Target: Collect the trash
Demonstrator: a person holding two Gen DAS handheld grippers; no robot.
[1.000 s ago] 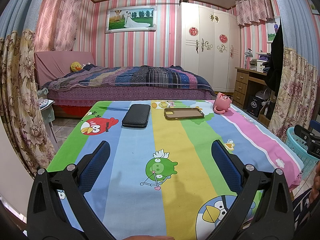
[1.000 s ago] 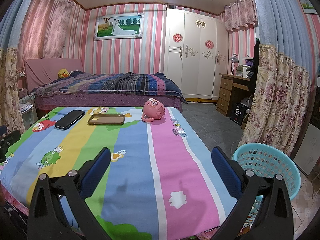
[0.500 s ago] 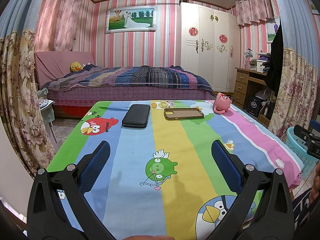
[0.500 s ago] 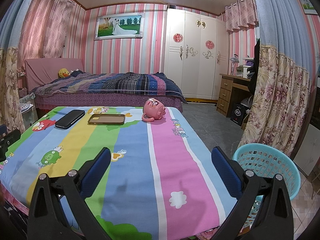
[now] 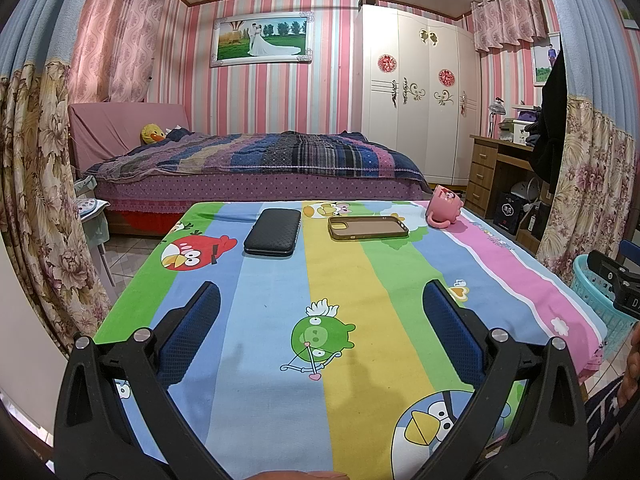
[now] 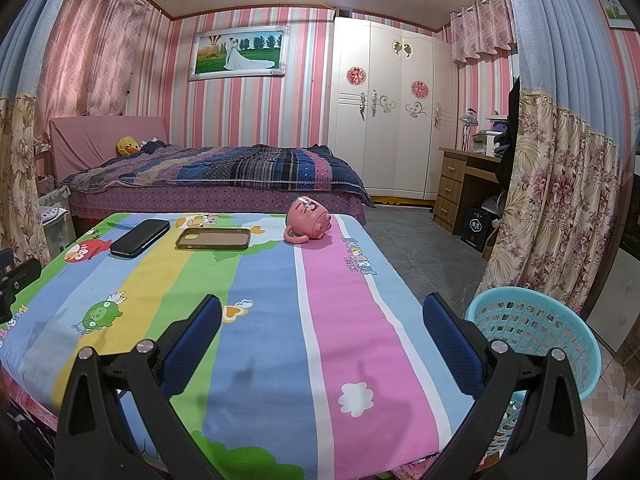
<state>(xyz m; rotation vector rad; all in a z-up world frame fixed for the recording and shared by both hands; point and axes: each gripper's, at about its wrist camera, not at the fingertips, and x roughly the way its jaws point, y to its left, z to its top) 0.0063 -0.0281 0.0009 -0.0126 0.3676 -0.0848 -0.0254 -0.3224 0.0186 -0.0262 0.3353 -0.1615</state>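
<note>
Nothing has changed over the last second — both views match the earlier frames, with no shift in either tool and no item displaced. My reading is that the task has not begun.

Left hand-held gripper (image 5: 320, 312): jaws spread wide, nothing between the blue pads (image 5: 192, 332), hovering over the near edge of the worktop (image 5: 280, 300), which is covered in a striped cartoon cloth. It holds the same pose as a second ago.

On the far left of the worktop lies a black case (image 5: 273, 232), flat. Just to its right, apart from it, a brown phone case (image 5: 368, 227) lies flat with the open side up. Further right, at the far right corner, a pink mug (image 5: 443, 211) lies tipped on its side, handle toward the near edge. These three are the only loose items on the cloth; which of them counts as trash I cannot tell, and no wrapper or scrap is visible.

Right hand-held gripper (image 6: 322, 314): also wide open and empty, over the near right part of the worktop, unmoved. Its view shows the same three items — black case, phone case, mug — along the far edge.

Rightmost, on the floor just beside the near right corner of the worktop, stands a turquoise basket (image 6: 536, 320) with a lattice wall, the likely bin. Its inside is mostly hidden.

Judgement: with both tools idle and open, the next move calls for a reach to the far edge, probably the mug for the right hand.
</note>
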